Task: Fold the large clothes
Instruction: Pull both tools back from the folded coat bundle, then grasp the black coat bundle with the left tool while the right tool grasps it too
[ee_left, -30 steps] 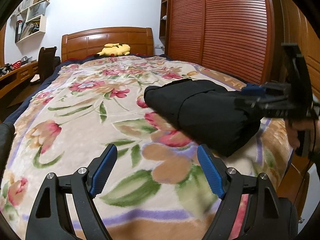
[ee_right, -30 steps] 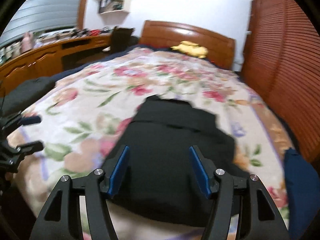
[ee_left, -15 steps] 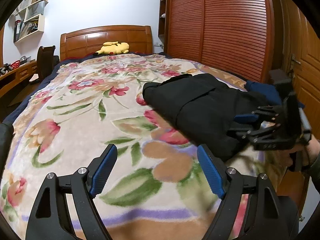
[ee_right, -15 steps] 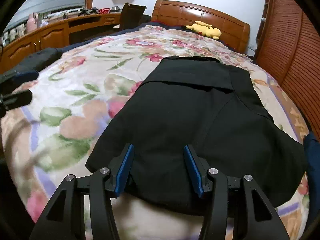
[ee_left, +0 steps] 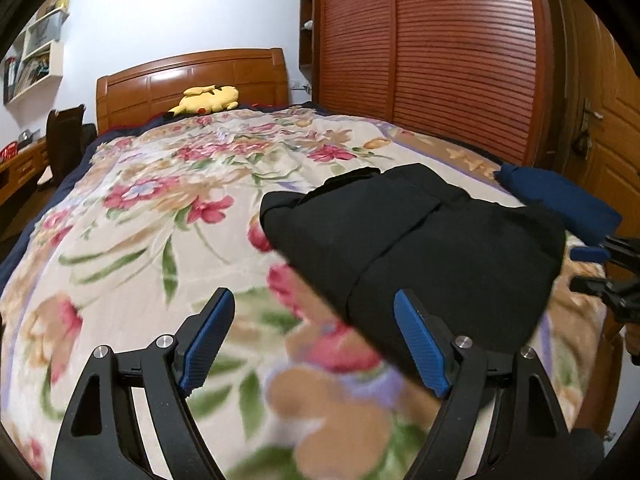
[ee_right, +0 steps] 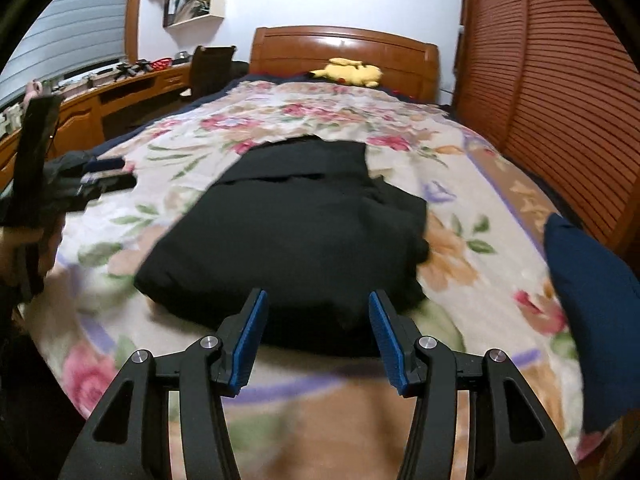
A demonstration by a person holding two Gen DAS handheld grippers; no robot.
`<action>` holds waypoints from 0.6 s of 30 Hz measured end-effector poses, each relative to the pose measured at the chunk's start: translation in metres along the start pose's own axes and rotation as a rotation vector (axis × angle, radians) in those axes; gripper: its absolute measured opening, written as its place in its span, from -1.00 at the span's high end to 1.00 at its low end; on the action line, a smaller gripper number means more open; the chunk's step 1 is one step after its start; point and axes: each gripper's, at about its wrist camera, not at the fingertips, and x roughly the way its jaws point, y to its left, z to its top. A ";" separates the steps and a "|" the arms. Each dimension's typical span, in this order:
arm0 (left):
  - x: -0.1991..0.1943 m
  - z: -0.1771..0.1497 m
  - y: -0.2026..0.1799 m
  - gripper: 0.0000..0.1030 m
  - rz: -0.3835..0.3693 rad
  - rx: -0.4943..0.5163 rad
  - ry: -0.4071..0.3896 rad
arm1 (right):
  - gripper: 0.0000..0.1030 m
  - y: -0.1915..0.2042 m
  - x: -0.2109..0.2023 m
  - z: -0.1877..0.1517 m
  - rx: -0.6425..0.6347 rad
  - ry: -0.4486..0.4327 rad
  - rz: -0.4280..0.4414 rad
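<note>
Left wrist view: the left gripper [ee_left: 314,340] hangs with jaws wide apart and empty above the floral blanket [ee_left: 160,220]; the folded black garment [ee_left: 420,236] lies to its right. Right wrist view: the right gripper [ee_right: 318,338], jaws apart, holds nothing, just short of the black garment's [ee_right: 296,232] near edge.

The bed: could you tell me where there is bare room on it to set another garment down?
Bare blanket lies between the black garment and the yellow plush toy, and along the garment's desk side. The wardrobe-side near corner is crowded by the blue bundle.
</note>
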 end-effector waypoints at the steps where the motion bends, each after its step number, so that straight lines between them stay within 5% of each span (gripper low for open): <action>1: 0.006 0.003 -0.001 -0.60 0.002 0.007 0.004 | -0.06 0.000 0.001 0.000 0.006 0.007 0.001; 18: 0.079 0.036 0.011 -0.60 0.055 -0.009 0.055 | -0.17 -0.020 0.026 -0.007 0.126 0.006 -0.013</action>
